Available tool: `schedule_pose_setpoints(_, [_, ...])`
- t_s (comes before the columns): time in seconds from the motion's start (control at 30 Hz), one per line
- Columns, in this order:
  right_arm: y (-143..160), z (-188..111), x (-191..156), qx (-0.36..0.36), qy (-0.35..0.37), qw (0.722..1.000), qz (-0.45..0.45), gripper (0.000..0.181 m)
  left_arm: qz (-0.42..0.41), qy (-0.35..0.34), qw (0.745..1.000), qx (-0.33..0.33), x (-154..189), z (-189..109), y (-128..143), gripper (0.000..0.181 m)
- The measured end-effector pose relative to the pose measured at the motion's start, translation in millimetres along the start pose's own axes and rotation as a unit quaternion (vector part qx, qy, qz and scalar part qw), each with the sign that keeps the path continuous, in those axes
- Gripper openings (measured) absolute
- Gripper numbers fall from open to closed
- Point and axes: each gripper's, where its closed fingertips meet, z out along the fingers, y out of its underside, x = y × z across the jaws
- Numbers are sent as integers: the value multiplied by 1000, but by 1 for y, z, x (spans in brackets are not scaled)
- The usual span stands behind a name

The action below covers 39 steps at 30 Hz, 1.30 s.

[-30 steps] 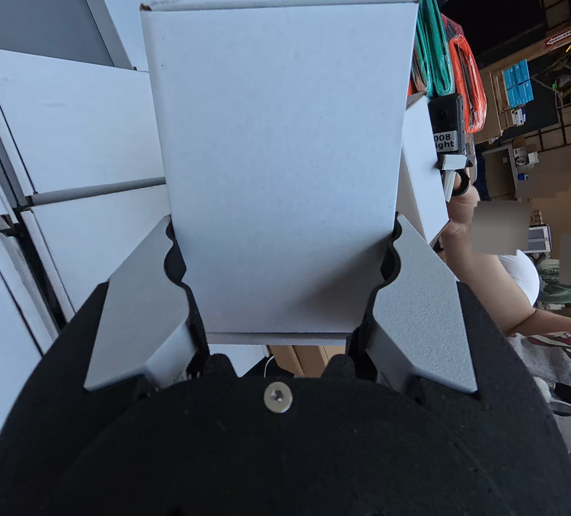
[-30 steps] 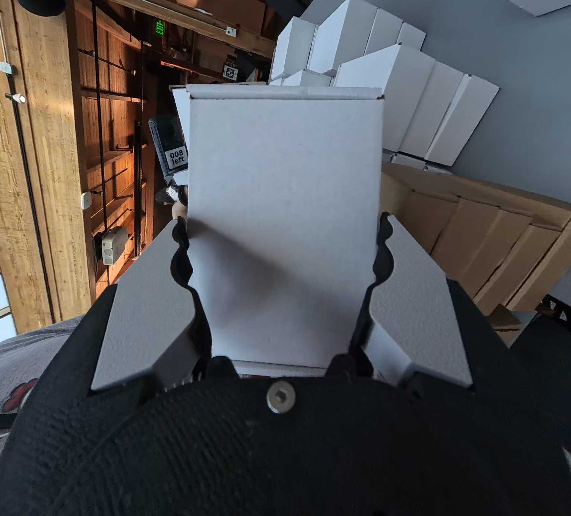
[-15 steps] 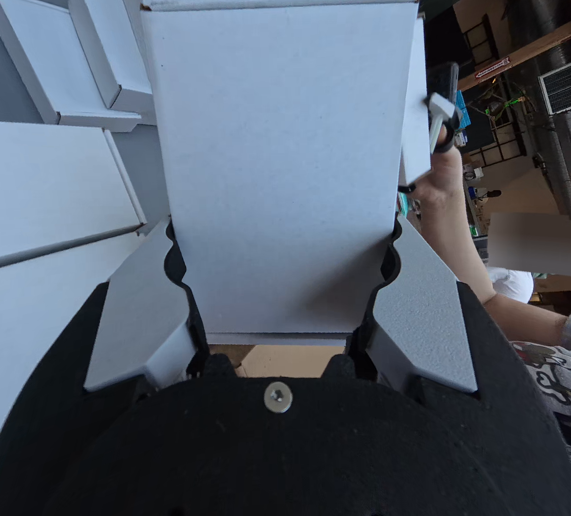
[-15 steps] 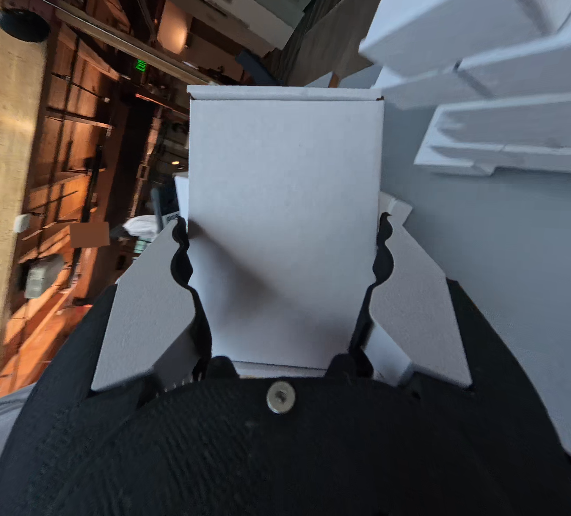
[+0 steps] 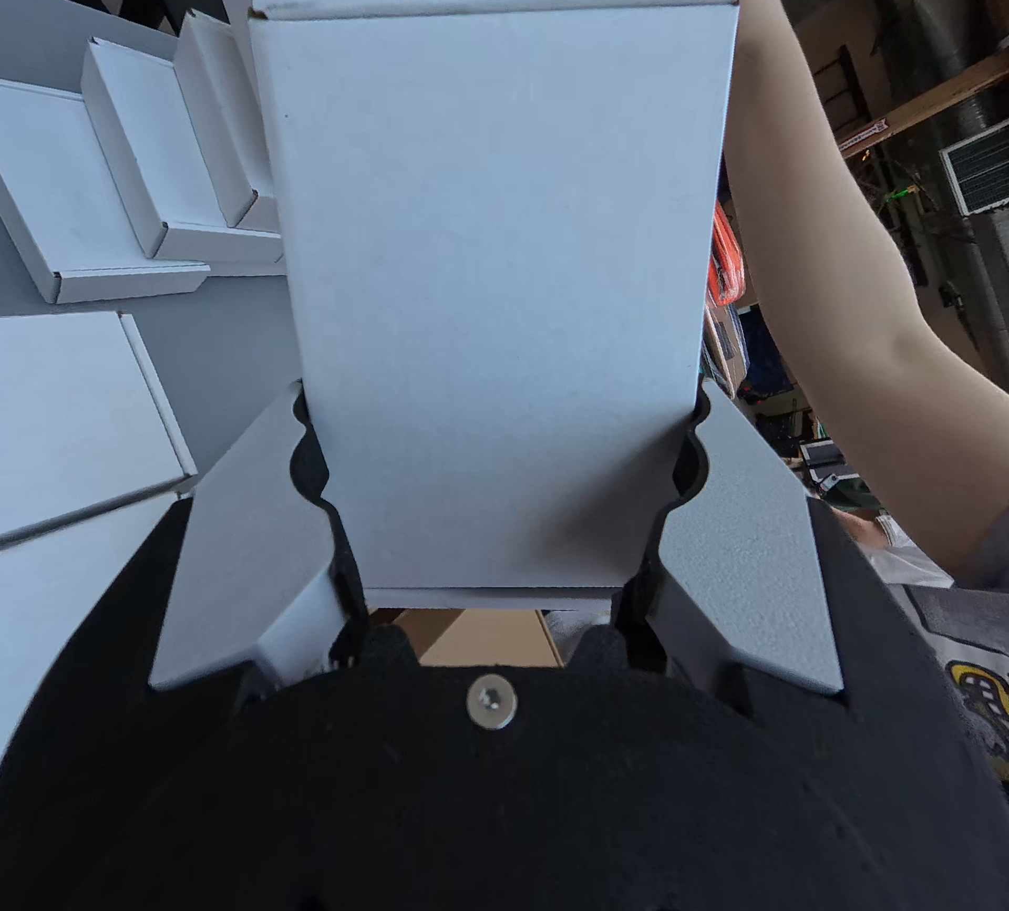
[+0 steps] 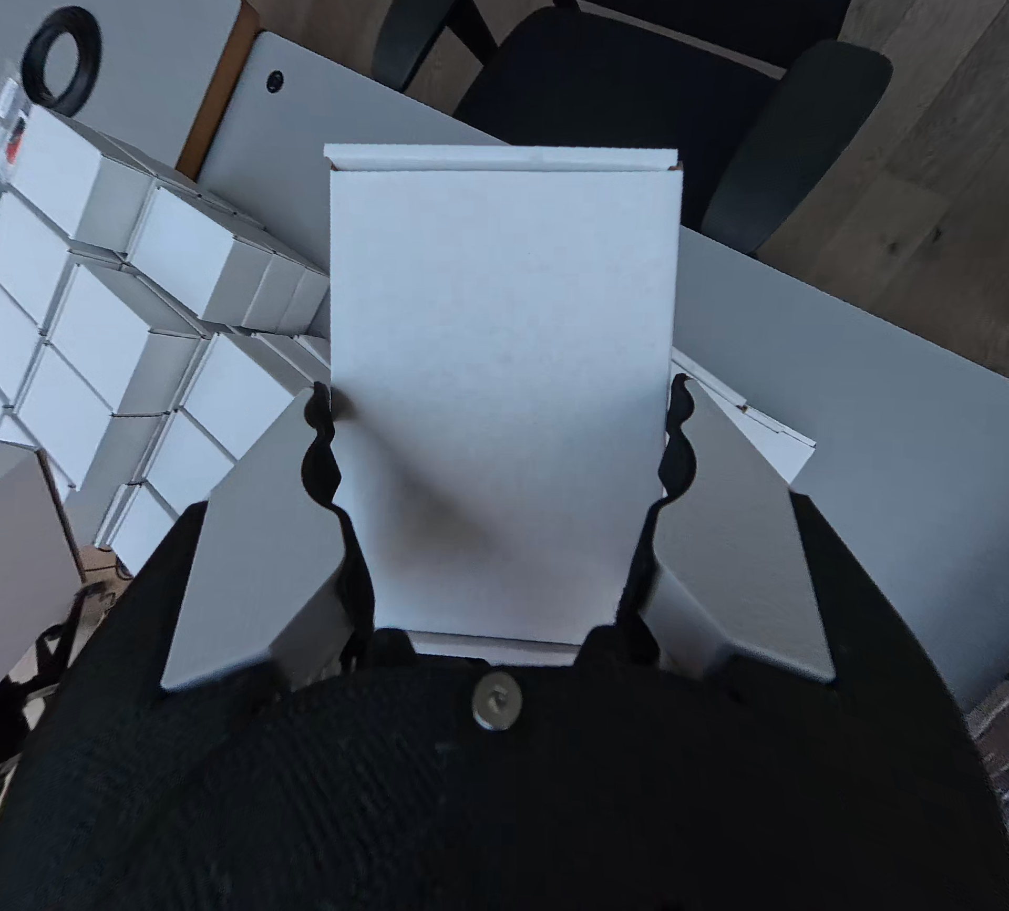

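We've swung both grippers around, left gripper [image 5: 499, 440] and right gripper [image 6: 499, 434] each still clamped on a white box [image 5: 491, 284] [image 6: 502, 393], stacked boxes [image 6: 109, 311] now lower left.

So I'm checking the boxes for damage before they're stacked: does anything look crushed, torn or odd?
Nothing stands out. The flat white cardboard box in the left claw and the matching white box in the right claw look square and undented, held by their side edges.

You see stacked white boxes [image 6: 109, 295] on grey table [image 6: 873, 393], black office chair [image 6: 628, 82] behind it, black ring [image 6: 60, 60] at table's corner, wood floor [image 6: 928, 148].
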Motion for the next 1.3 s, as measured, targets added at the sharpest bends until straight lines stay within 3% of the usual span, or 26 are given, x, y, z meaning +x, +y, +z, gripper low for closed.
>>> schedule_pose_setpoints(0.17, [4,12,9,-21,60,998,-9,121,-10,-32,999,-11,-6,38,-44,131])
schedule_pose_setpoints(0.4, [4,-3,17,-10,106,994,7,122,-22,-40,998,-44,-11,134,-115,130])
schedule_pose_setpoints(0.63, [12,0,23,-4,106,993,54,122,-26,-104,991,-82,-32,198,-142,131])
schedule_pose_setpoints(0.9, [12,-7,12,39,50,990,125,117,-52,-193,976,-90,-55,217,-151,131])
schedule_pose_setpoints(1.17, [32,-14,13,31,1,990,134,84,-26,-250,962,-107,-64,214,-164,131])
schedule_pose_setpoints(1.3, [37,-18,18,41,2,991,127,78,-29,-253,960,-115,-64,221,-162,131])
